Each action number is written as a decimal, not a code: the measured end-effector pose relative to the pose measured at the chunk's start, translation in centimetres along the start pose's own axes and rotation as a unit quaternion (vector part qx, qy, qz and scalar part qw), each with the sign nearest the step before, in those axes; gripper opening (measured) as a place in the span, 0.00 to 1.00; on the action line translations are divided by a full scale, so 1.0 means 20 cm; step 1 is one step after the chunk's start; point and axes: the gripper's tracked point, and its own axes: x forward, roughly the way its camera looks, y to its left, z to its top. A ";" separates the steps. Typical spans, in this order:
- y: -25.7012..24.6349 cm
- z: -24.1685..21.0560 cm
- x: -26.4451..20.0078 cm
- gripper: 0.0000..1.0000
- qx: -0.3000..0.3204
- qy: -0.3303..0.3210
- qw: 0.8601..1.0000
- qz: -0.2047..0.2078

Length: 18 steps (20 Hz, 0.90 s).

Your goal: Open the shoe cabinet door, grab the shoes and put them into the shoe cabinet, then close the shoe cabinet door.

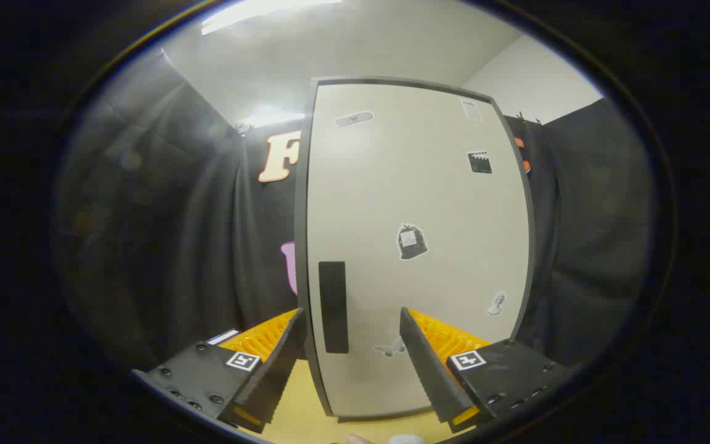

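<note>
Gripper (350, 364) fingers spread, empty; shoe cabinet door (416, 246) shut just ahead, black handle (333, 306) near left edge; base hidden.

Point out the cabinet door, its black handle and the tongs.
cabinet door (429, 203): gripper view, bare middle of the shut white panel.
black handle (333, 307): gripper view, middle of the dark strip between the fingers.
tongs (350, 370): gripper view, open gap midway between the fingertips.

I can read no text here. The stickers (412, 241) on the cabinet door (416, 203) are too small, and the square markers (243, 361) on the gripper (350, 320) carry only patterns.
</note>
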 end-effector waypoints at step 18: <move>0.17 -0.06 0.19 0.95 0.022 0.004 1.000 0.010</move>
